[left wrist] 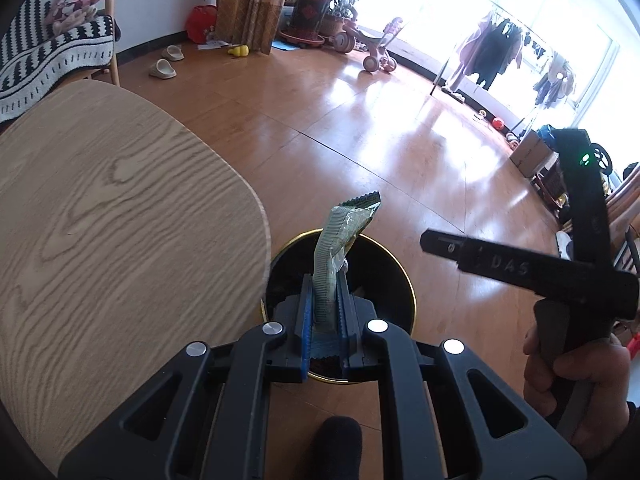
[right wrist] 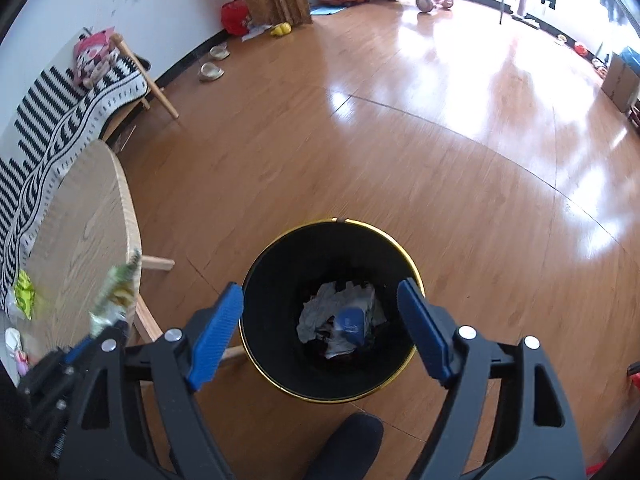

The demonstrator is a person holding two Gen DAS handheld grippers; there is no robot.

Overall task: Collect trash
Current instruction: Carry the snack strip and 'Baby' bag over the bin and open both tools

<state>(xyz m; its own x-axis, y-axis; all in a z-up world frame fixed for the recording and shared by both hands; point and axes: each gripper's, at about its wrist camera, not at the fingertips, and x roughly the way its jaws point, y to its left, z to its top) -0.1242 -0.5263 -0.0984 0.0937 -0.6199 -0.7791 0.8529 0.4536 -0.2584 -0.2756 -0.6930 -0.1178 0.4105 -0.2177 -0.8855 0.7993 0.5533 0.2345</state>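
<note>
Held tight in the left tool point(left wrist: 325, 312) is a green wrapper point(left wrist: 340, 240), which sticks up over the black bin point(left wrist: 394, 280). Its pads are pressed together on the wrapper. The right tool point(right wrist: 322, 330) is held above the bin point(right wrist: 272, 280) with its blue pads wide apart and nothing between them. Crumpled trash point(right wrist: 340, 320), maybe paper, can be seen at the bin's bottom. The wooden counter point(left wrist: 120, 208) is just beside the bin.
</note>
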